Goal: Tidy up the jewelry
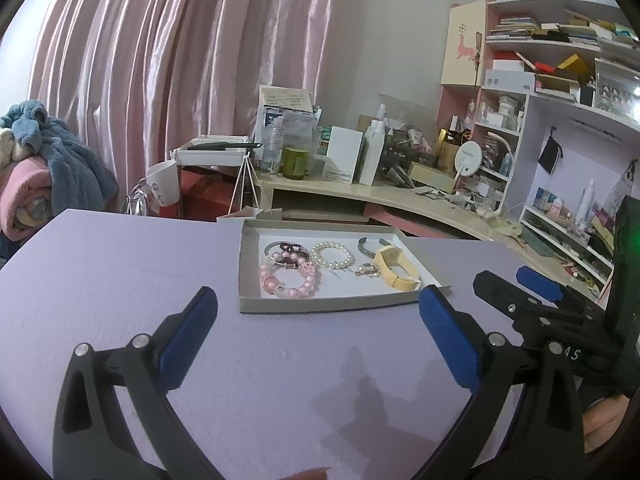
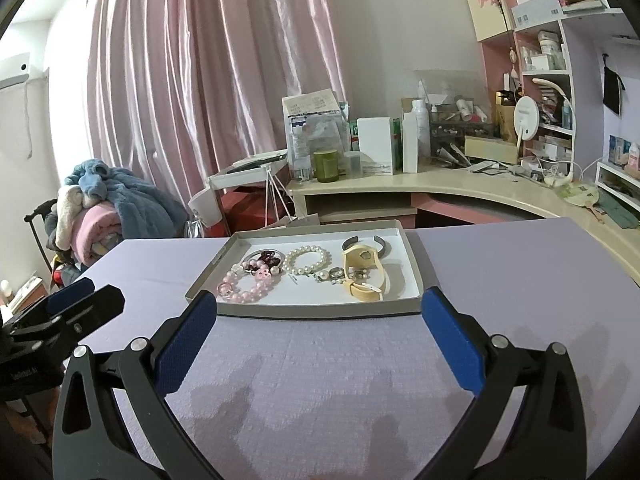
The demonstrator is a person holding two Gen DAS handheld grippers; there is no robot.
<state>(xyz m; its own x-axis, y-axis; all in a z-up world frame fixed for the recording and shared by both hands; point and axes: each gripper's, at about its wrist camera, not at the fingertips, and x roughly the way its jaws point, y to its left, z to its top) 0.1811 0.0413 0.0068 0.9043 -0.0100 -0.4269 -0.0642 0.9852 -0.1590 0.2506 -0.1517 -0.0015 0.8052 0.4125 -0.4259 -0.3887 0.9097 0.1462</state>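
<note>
Both grippers hover over the lavender table (image 2: 320,380) — left gripper (image 1: 318,300) and right gripper (image 2: 320,304), fingers spread wide, holding nothing. Jewelry's all in the shallow tray (image 2: 304,311) just ahead — pink bead bracelet (image 2: 248,288), pearl bracelet (image 2: 308,261), yellow cuff (image 2: 366,274).

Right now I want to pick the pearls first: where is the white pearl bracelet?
The white pearl bracelet lies in the middle of the shallow tray, between the pink bead bracelet on its left and the cream cuff on its right.
</note>
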